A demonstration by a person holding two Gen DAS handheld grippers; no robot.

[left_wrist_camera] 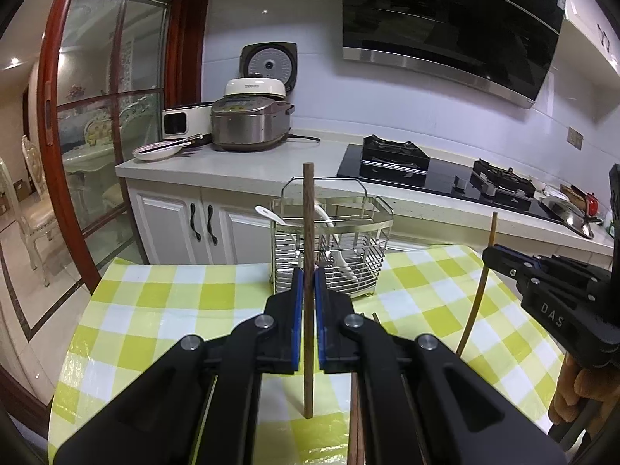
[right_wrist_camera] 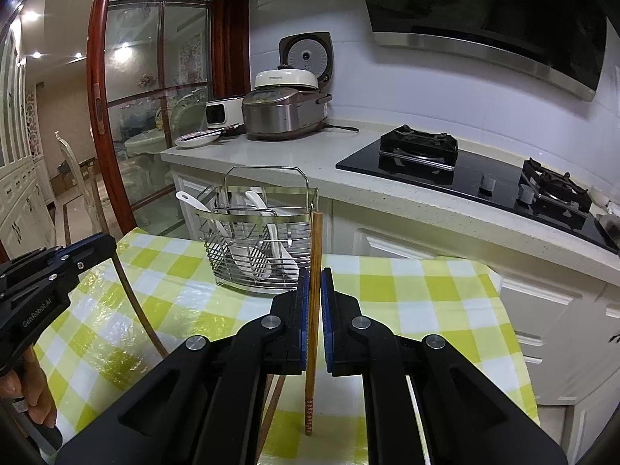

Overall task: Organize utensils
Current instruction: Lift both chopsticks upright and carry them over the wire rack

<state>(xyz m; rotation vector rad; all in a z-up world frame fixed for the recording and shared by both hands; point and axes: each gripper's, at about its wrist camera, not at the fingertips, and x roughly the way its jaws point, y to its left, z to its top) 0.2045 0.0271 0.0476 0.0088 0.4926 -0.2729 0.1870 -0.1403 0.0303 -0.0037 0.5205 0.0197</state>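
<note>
A chopstick is held upright in each claw above the checked counter.

A dark brown wooden chopstick (left_wrist_camera: 308, 290) is clamped between the blue pads of the left claw (left_wrist_camera: 309, 271), and a lighter reddish wooden chopstick with a patterned lower end (right_wrist_camera: 313, 321) is pinched in the right claw (right_wrist_camera: 314, 271). Both are held just in front of the silver wire utensil basket (right_wrist_camera: 263, 240), in which white ceramic spoons (right_wrist_camera: 267, 228) are stood. The basket is set on the counter with the yellow-and-white checked cloth (right_wrist_camera: 387, 290). More brown chopsticks (left_wrist_camera: 355, 426) are seen lying under the left claw.
</note>
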